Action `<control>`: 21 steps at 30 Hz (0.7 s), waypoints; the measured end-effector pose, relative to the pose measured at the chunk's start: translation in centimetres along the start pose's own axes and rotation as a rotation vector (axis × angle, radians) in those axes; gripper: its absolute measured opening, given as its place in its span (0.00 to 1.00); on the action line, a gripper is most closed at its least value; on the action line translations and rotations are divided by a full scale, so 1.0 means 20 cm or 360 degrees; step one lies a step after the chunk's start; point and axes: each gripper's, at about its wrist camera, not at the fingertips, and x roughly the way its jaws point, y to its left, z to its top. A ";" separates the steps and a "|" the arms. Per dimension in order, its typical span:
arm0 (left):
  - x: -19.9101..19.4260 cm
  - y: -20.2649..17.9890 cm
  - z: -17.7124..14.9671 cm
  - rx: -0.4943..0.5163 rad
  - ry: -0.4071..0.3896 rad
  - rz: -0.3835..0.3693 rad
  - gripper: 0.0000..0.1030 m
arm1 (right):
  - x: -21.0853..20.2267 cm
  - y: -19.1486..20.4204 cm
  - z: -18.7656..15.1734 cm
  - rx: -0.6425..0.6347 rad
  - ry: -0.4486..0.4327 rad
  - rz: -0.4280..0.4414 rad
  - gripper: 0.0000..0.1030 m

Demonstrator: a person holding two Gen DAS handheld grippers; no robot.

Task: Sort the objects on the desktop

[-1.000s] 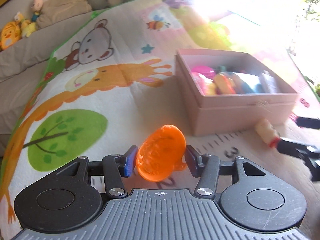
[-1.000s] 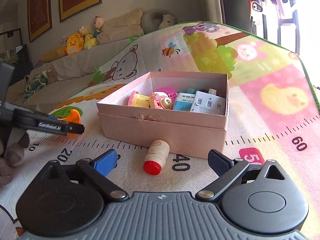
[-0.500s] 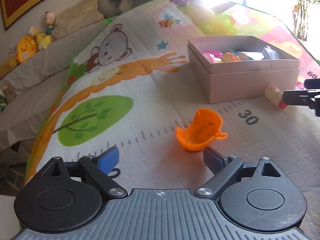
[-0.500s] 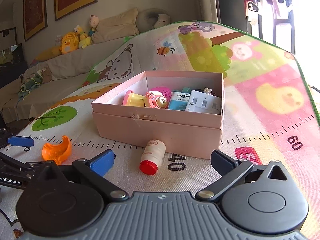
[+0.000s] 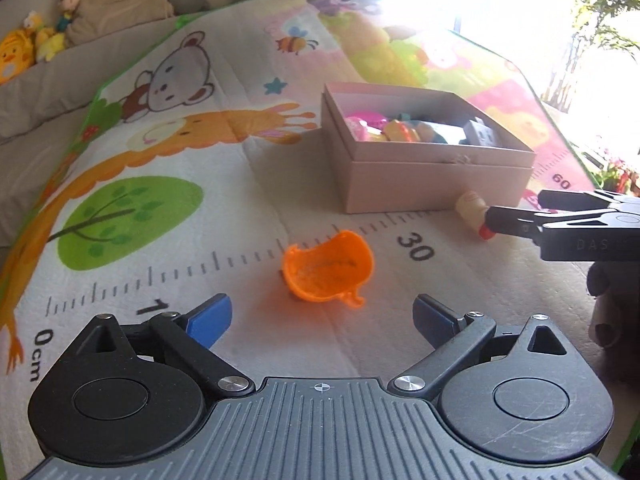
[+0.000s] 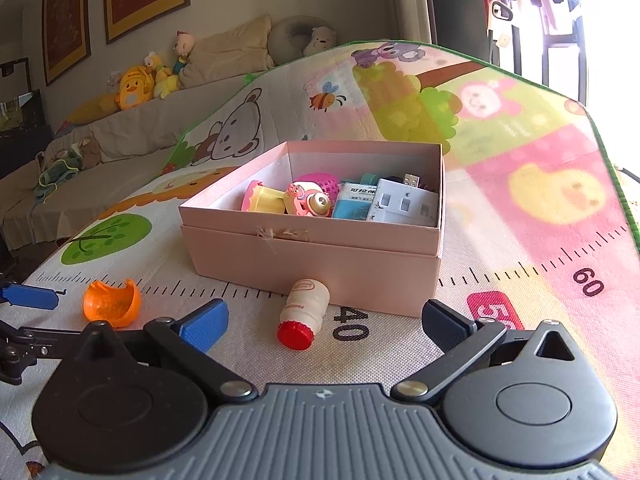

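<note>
1. Already sorted, as far as can be seen: the open pink cardboard box [image 6: 316, 236] on the printed play mat [image 6: 540, 208] holds a yellow-and-pink toy cup [image 6: 262, 199], a pink toy camera [image 6: 309, 201], a magenta ball with a lattice surface [image 6: 320, 182], a blue-and-white packet [image 6: 355, 202] and a white plastic adapter block [image 6: 404, 208]. Other pieces deeper in the box are too hidden to name.

2. Left to sort, item one: the orange plastic half-shell [image 5: 328, 272] lies on the mat's printed ruler strip, near the mat's front edge and well apart from the box, its hollow side up.

3. Left to sort, item two: the small white bottle with a red cap [image 6: 302, 312] lies on its side against the box's front wall, cap pointing toward the mat's front edge, near the "40" mark.

4. The left gripper [image 5: 322, 314] is released, its jaws spread wide with nothing between them; the orange shell sits just ahead of the gap, not touched.

5. The right gripper [image 6: 324, 318] is likewise wide apart and empty, with the bottle's red cap just ahead of the gap between its blue pads [image 6: 204, 324].

6. Judgement: the task is mostly done, with two loose items seen outside the box. Each gripper seems lined up with one of them, so two grasps and two drops into the box would likely finish what is visible.
</note>
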 end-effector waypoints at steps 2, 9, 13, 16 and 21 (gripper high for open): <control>0.05 -0.06 0.02 0.0041 0.0011 -0.0014 0.97 | 0.00 0.00 0.00 0.0007 -0.0008 -0.0009 1.00; 0.21 -0.15 0.09 0.0113 0.0051 0.0022 0.97 | -0.01 -0.02 0.00 0.0063 -0.0021 -0.0029 1.00; 0.27 -0.14 0.12 0.0140 0.0049 0.0031 0.97 | 0.00 -0.03 0.00 0.0067 0.0001 -0.0040 1.00; 0.27 -0.14 0.11 0.0152 0.0041 -0.0003 0.97 | 0.01 -0.02 0.00 0.0069 0.0010 -0.0056 1.00; 0.24 -0.12 0.10 0.0121 -0.0015 -0.0049 0.92 | 0.01 -0.02 0.00 0.0069 0.0015 -0.0063 1.00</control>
